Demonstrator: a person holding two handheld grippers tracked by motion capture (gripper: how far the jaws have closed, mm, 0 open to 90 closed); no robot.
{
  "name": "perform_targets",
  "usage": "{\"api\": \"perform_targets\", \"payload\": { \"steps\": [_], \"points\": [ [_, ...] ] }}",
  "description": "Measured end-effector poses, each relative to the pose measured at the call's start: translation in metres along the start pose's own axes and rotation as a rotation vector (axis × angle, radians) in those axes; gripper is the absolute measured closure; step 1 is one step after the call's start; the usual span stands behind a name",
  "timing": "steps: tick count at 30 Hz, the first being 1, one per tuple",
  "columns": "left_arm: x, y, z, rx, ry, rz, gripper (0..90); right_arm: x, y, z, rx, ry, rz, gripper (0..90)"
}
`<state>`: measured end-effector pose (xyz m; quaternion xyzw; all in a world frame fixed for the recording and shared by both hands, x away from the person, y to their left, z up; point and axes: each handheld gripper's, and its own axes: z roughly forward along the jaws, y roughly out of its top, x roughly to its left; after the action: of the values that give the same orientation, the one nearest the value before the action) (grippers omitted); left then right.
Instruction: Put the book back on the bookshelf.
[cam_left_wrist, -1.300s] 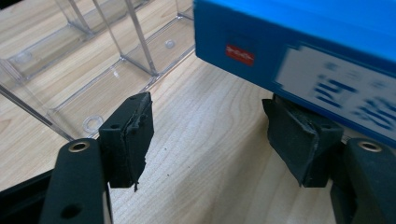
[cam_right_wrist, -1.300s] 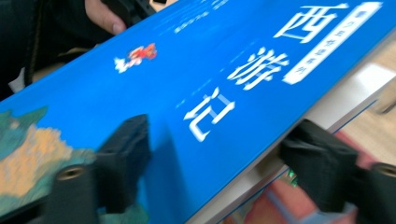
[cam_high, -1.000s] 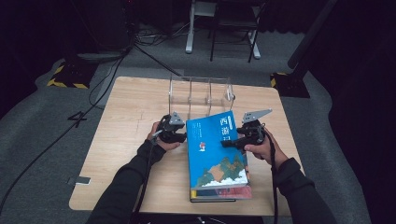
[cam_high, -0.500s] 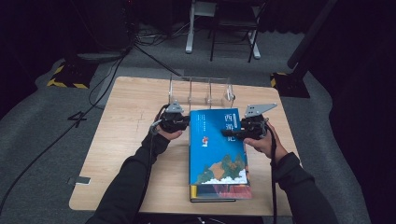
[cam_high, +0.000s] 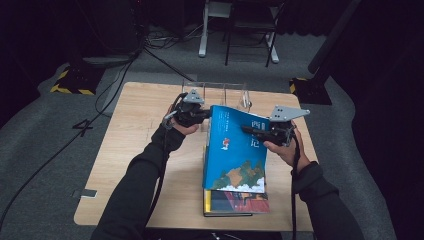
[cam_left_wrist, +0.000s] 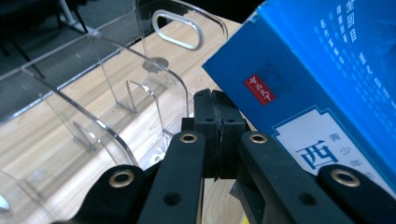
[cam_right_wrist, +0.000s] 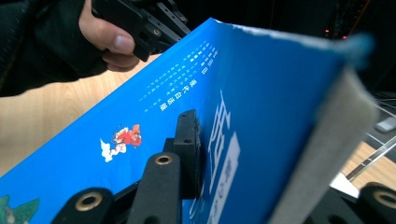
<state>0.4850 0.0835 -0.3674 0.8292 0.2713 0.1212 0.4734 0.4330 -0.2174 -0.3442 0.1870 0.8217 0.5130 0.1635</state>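
Note:
A blue book (cam_high: 235, 150) is tilted up, its far end lifted off a second book (cam_high: 235, 202) that lies flat on the table. My right gripper (cam_high: 247, 130) is shut on the blue book's right edge. In the right gripper view one pad (cam_right_wrist: 187, 130) presses on the blue book's cover (cam_right_wrist: 261, 84), after the jaws have just been closing on it. My left gripper (cam_high: 206, 114) is at the book's far left corner. In the left gripper view its pads (cam_left_wrist: 205, 112) meet with nothing seen between them, and the book (cam_left_wrist: 327, 70) is just to their right.
A clear acrylic rack (cam_high: 220, 92) with dividers (cam_left_wrist: 116, 84) stands just beyond the book at the far side of the wooden table (cam_high: 135, 150). Cables trail along both forearms. Chair legs and dark floor lie behind the table.
Both hands have risen, and the blue book's far end has come up off the lower book and now tilts. Both grippers' jaws have closed.

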Motion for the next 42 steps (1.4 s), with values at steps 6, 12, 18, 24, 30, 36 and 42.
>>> {"api": "perform_targets", "payload": {
  "steps": [6,12,18,24,30,36,42],
  "points": [
    [0.005,0.003,-0.002,-0.026,0.002,-0.010,90.0,-0.003,0.003,0.003,-0.007,-0.012,0.004,74.6],
    [0.010,0.017,-0.011,-0.058,-0.011,-0.003,90.0,-0.004,0.018,-0.001,-0.024,-0.059,-0.038,76.5],
    [0.007,0.021,-0.020,-0.083,-0.005,0.013,90.0,0.001,0.026,-0.003,-0.037,-0.083,-0.074,76.8],
    [-0.001,0.032,-0.033,-0.095,0.025,0.039,90.0,0.009,0.032,-0.011,-0.072,-0.100,-0.114,77.1],
    [-0.014,0.026,-0.060,-0.192,-0.055,0.080,90.0,0.021,0.031,-0.020,-0.082,-0.137,-0.167,76.5],
    [-0.069,0.030,-0.070,-0.203,0.044,0.247,85.9,0.030,0.028,-0.022,-0.100,-0.188,-0.167,76.6],
    [-0.079,0.013,-0.076,-0.195,0.059,0.209,68.9,0.040,0.026,-0.030,-0.124,-0.200,-0.195,76.6]
  ]
}}
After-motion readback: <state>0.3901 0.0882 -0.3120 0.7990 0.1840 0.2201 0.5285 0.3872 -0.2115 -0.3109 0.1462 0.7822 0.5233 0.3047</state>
